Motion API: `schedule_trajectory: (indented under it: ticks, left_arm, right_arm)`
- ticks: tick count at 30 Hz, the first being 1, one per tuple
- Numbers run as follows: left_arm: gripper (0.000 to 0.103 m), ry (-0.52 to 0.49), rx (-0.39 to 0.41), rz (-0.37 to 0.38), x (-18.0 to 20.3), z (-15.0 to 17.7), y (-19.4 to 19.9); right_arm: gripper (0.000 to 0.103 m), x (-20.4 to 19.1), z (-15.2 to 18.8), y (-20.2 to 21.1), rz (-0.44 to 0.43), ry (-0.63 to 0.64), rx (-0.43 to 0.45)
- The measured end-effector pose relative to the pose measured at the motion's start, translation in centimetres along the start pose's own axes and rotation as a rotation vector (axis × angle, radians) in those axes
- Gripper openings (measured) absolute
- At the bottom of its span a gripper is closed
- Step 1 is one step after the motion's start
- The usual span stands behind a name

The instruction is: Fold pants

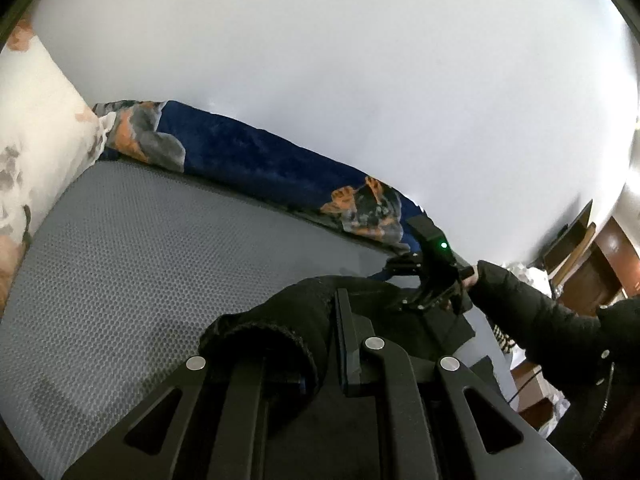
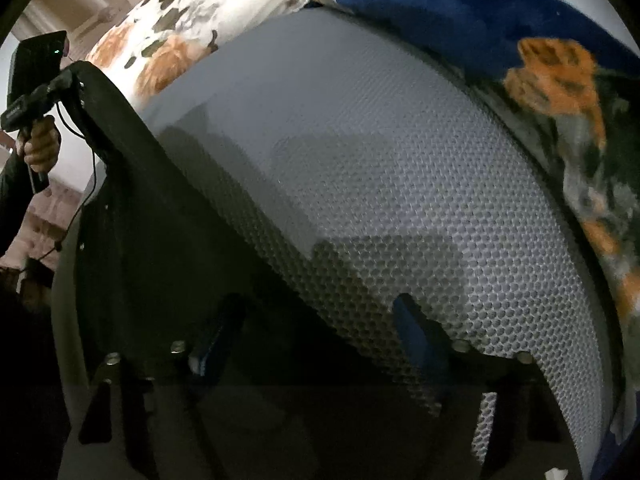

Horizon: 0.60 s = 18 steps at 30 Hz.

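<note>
Black pants (image 1: 276, 316) hang bunched from my left gripper (image 1: 320, 348), which is shut on the fabric near a rolled hem, lifted above the grey mesh mattress (image 1: 140, 260). In the right wrist view the pants (image 2: 160, 240) stretch as a dark sheet from the left gripper (image 2: 78, 74) at the upper left down to the bottom edge. My right gripper (image 2: 316, 328) stands open over the pants' slanted edge, one finger above the cloth and the other above the mattress (image 2: 380, 160). From the left wrist view the right gripper (image 1: 404, 276) is just beyond the pants, in a black-sleeved hand.
A blue blanket (image 1: 248, 152) with orange flowers lies along the mattress's far side, also in the right wrist view (image 2: 460, 4). A white flowered pillow (image 1: 36, 112) sits at the head end (image 2: 192, 12). Brown furniture (image 1: 600, 256) stands beyond the bed's right side.
</note>
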<state>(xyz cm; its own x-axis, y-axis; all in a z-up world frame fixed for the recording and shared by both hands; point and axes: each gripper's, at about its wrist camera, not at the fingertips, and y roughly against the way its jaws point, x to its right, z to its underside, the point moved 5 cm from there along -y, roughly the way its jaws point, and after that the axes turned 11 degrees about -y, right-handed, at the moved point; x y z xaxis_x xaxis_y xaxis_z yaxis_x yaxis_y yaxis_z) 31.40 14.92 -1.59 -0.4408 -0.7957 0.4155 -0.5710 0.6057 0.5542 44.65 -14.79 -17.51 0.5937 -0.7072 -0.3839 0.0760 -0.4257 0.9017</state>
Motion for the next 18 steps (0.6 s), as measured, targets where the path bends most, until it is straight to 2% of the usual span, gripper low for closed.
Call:
schedule_trajectory:
  ticks: [4,11,15,18]
  left_arm:
    - [0.011,0.005,-0.006,-0.012,0.0,-0.1,0.2]
    - [0.011,0.030,-0.027,-0.027,-0.7,-0.4,-0.5]
    - [0.011,0.043,-0.069,-0.036,-1.1,-0.2,-0.8]
    - [0.011,0.033,-0.087,-0.074,-1.6,0.0,-1.1]
  right_arm:
    - [0.062,1.1,1.1,0.0,0.020,-0.014,-0.024]
    - [0.036,2.3,3.2,1.1,0.122,-0.056,-0.014]
    - [0.014,2.1,4.3,2.0,0.227,-0.099,0.029]
    - [0.011,1.0,4.9,3.8,0.343,-0.130,0.115]
